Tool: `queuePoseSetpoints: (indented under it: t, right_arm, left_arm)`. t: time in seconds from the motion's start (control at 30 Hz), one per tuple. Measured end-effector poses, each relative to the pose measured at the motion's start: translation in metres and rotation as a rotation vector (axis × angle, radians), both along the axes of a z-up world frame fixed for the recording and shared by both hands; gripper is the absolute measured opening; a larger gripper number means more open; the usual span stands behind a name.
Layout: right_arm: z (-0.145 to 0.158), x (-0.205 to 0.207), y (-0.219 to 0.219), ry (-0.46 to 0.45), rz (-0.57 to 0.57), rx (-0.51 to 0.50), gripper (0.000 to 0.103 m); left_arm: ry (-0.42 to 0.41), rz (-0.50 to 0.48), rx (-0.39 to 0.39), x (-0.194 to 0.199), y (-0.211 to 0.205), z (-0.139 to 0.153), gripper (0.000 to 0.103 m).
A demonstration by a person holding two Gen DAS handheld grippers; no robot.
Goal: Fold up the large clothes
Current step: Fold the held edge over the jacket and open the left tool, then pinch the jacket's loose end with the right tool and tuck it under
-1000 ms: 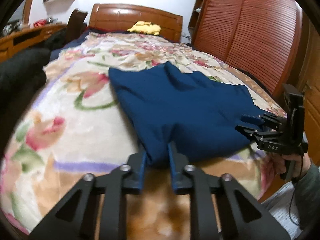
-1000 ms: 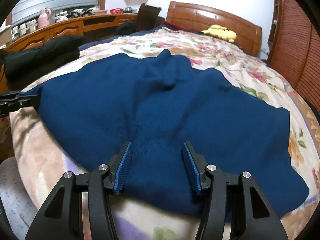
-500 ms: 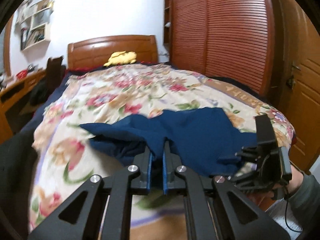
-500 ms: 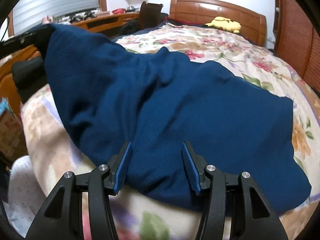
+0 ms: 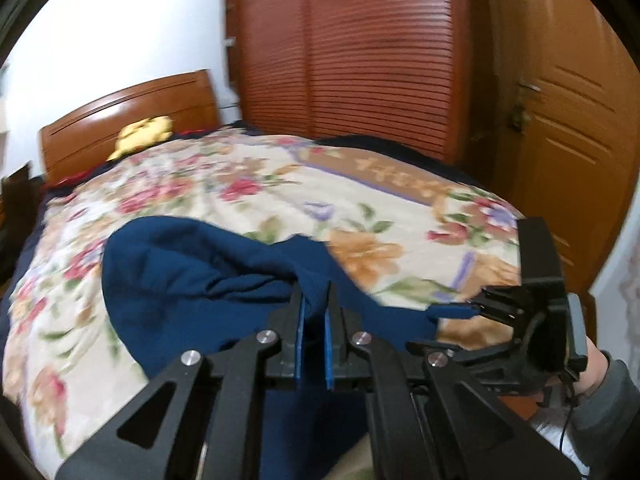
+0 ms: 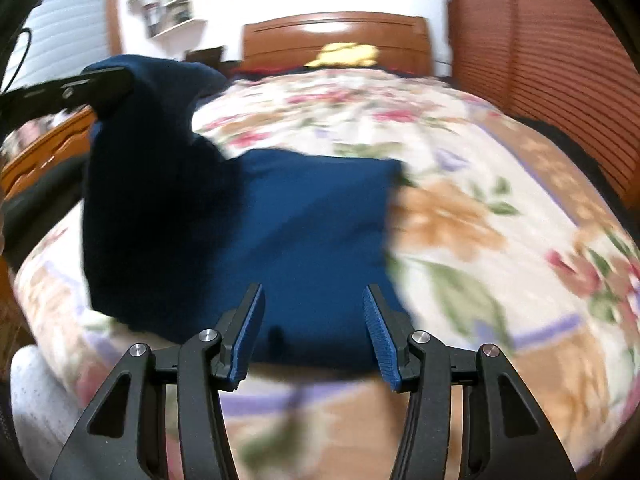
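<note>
- Far left, left wrist view: a wooden headboard [image 5: 128, 120] stands against a white wall, with a yellow toy [image 5: 146, 134] lying just in front of it on the bed.
- The floral blanket [image 5: 224, 192] covers the bed; it is blurred in both views.
- The blue garment [image 5: 192, 280] lies on the near part of the blanket, its left side raised in a rounded fold.
- The left gripper [image 5: 314, 300] has its jaws pressed together on a pinch of the garment, which rises between the blue pads.
- In the right wrist view that gripper [image 6: 120, 80] shows at upper left, holding a dark hanging stretch of the garment [image 6: 304, 220] up off the bed, while the rest lies flat with a straight right edge.
- The right gripper [image 6: 312, 324] has its jaws spread, the garment's near edge lying between them; the pads do not press it.
- In the left wrist view the right gripper [image 5: 476, 312] is low at the right, its tips at a corner of the garment, held by a hand [image 5: 592, 372] in a grey sleeve [image 5: 612, 420].
- Behind, at right: a louvred wardrobe [image 5: 360, 60] and a wooden door [image 5: 568, 120].
</note>
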State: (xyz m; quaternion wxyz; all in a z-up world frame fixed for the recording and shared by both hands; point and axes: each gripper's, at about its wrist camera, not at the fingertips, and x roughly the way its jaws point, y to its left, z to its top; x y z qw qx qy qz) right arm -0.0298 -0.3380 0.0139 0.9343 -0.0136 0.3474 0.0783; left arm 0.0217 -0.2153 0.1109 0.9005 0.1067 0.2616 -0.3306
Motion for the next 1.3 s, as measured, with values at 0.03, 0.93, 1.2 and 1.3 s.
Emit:
queuePoseSetpoints:
  t: [0.03,0.93,1.2,1.3]
  right_arm:
    - [0.0,-0.002,-0.006,0.002,-0.014,0.004,0.051]
    - [0.059,0.004,0.058,-0.095,0.073,0.017,0.051]
    - [0.026,0.023,0.075,0.007,0.067,-0.077,0.052]
    - [0.011,0.028,0.072,0.055,0.063,-0.07,0.052]
  left_arm:
    - [0.013,-0.027,-0.002,-0.001,-0.012,-0.005,0.003]
    - [0.011,0.184,-0.115,-0.037,0.138,-0.052,0.039]
    - [0.031,0.275,-0.128,-0.025,0.177,-0.092,0.041]
    - [0.045,0.299,-0.133,-0.018,0.191,-0.101,0.041]
